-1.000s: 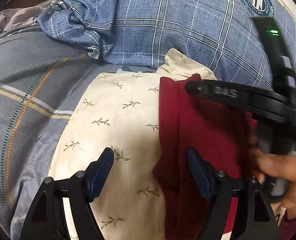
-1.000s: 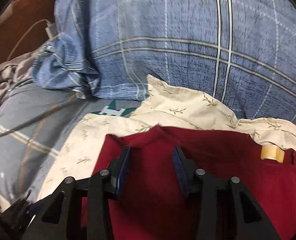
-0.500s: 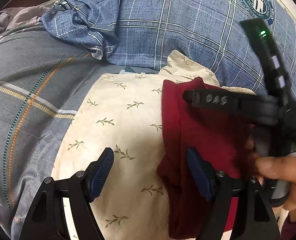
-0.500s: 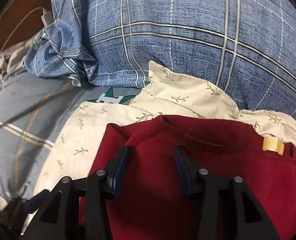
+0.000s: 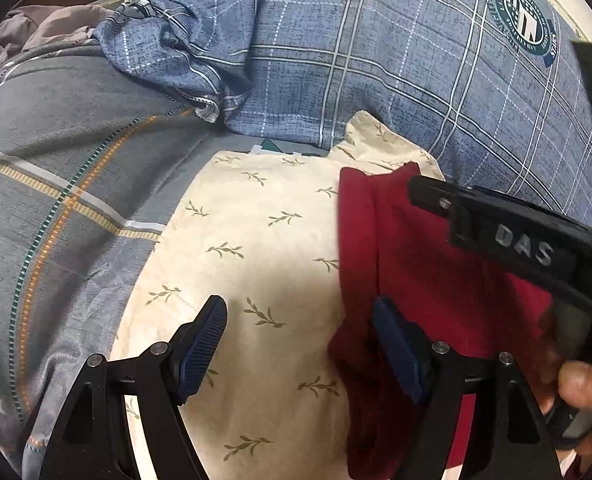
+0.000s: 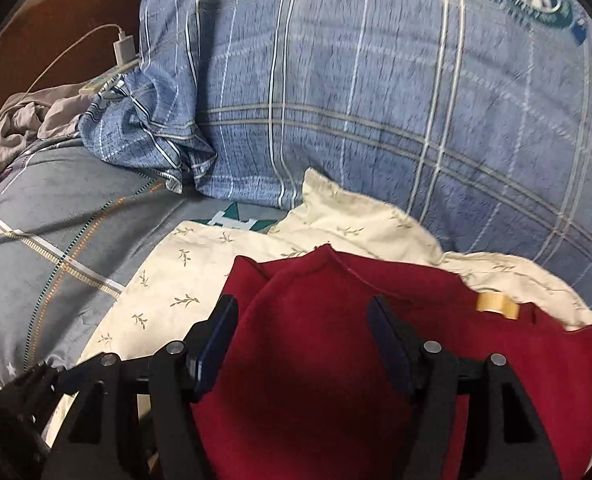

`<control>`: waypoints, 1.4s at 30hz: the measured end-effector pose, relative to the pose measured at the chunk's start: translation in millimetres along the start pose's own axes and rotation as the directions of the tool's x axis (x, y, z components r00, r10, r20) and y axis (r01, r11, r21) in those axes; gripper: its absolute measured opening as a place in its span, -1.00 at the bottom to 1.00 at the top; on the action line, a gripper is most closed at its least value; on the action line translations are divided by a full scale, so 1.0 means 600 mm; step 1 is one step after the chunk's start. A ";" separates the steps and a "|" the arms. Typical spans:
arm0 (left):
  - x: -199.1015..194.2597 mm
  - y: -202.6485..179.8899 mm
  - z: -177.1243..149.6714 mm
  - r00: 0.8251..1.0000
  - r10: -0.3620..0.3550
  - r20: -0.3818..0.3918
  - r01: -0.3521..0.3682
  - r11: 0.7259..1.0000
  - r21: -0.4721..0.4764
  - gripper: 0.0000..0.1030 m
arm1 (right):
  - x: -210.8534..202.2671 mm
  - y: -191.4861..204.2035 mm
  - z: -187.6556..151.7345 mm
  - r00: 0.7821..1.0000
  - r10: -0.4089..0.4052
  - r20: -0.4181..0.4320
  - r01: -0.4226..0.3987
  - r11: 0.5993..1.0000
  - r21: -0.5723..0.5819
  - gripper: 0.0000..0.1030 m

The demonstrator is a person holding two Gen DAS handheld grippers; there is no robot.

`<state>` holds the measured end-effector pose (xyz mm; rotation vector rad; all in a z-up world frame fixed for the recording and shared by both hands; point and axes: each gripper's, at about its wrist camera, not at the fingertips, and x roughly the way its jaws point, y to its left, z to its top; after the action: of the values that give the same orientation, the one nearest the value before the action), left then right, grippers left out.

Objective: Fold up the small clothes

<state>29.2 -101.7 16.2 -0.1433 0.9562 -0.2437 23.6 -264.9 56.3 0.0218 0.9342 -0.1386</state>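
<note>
Red garment [image 6: 335, 360]: spread on cream leaf-print cloth [image 5: 256, 240], unmoved since a second ago. Right gripper [image 6: 301, 344]: jaws just opening, now released above it. Left gripper [image 5: 299, 344]: agape, empty, as before.

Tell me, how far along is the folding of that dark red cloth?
Partly done: the dark red garment lies on the cream leaf-print cloth with one flap already doubled over along its edge. In hand: nothing; the right gripper has just been opening above it, and the left gripper stands open over its edge. Left: further folds, since it still looks wide and loose.
</note>
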 end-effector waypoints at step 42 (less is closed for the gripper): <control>-0.020 0.027 -0.005 0.981 -0.173 -0.091 0.174 0.985 0.002 0.46 | 0.027 -0.008 0.015 0.985 0.103 -0.140 -0.093 0.993 0.079 0.48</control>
<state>22.2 -83.0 20.1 -0.2080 1.0335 -0.4187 39.7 -272.0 49.2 0.1461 1.0700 -0.0802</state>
